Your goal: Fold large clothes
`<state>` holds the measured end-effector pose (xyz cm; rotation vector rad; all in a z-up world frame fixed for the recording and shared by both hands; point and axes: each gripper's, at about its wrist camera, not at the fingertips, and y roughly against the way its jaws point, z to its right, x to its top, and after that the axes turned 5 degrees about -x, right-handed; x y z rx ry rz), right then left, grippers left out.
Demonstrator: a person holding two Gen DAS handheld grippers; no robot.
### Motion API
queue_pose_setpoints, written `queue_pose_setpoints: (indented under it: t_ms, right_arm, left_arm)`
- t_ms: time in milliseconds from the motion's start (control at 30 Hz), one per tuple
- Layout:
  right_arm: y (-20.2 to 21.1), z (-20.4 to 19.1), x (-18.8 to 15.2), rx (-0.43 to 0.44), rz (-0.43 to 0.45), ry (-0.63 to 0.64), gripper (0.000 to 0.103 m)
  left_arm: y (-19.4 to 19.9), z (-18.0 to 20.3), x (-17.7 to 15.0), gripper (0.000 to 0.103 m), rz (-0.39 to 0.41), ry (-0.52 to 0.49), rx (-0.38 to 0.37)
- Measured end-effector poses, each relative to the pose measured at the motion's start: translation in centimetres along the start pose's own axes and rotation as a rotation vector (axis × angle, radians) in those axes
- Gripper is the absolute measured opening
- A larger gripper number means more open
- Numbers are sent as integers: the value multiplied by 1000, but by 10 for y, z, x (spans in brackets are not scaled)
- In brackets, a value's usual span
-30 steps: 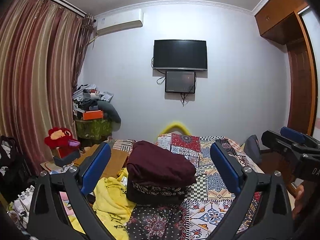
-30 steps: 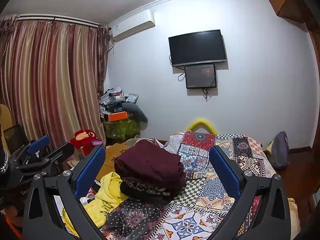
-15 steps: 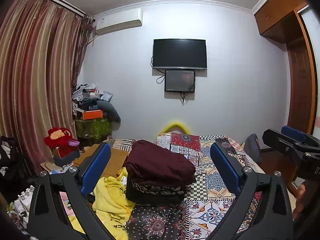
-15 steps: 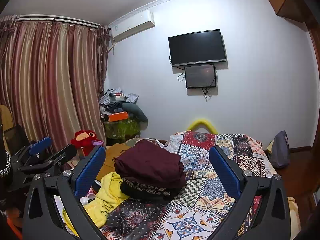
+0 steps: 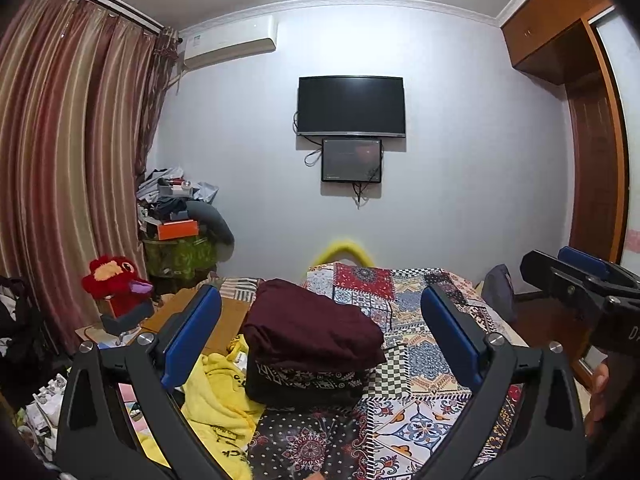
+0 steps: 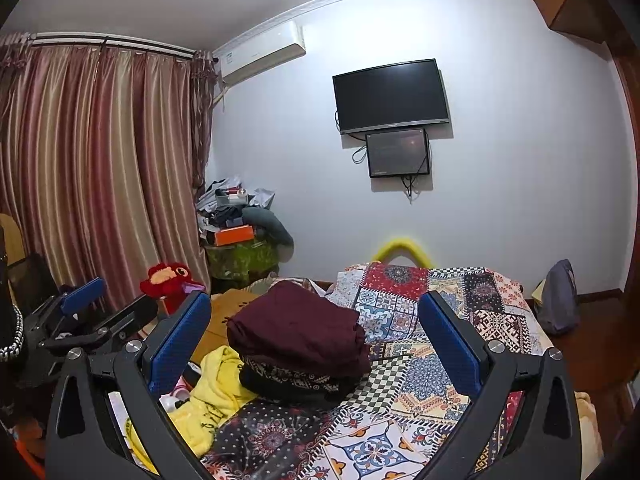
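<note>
A: Close to both lenses, hardly any change against the frames of a second ago. Left gripper (image 5: 319, 296) and right gripper (image 6: 314, 300) kept level over the near end of the bed, with only a very small drift in the left view.

B: Meaning what for the task?

A: Probably a pause between two garments. Blue pads (image 5: 188, 340) spread wide on both tools, nothing held between them.

B: And the clothes?

A: Just past the fingers, at the left side of the patchwork bedspread (image 5: 424, 364): a yellow garment (image 5: 216, 396), crumpled, not yet folded, likely the next one. Touching it on the right, a stack, with a maroon garment (image 5: 312, 328) folded on top of a dark patterned garment (image 5: 304, 380).

B: Pose of the hands?

A: Side by side, aimed forward along the bed, not tipped down to the cloth. Part of a hand (image 5: 598, 396) seen low at the right of the left view. Farther back, a red plush toy (image 5: 114, 280), then the television (image 5: 351, 106) on the wall.
</note>
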<state>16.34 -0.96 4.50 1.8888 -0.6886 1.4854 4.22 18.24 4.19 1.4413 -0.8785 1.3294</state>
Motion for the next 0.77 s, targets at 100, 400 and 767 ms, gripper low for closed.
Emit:
queue_pose_setpoints:
  t_ms: [100,400,767]
  right_arm:
    - [-1,0,0,-3,0,1,103]
    - [-1,1,-2,-13,-3,0,103]
    - [-2,4,-2,-16,-5,-10,103]
  left_arm:
    - [0,-2,-1,101,-8,7,-14]
    - [-5,0,0,101,-27,1,-10]
    - [-4,0,-3,101,-34,8,-26]
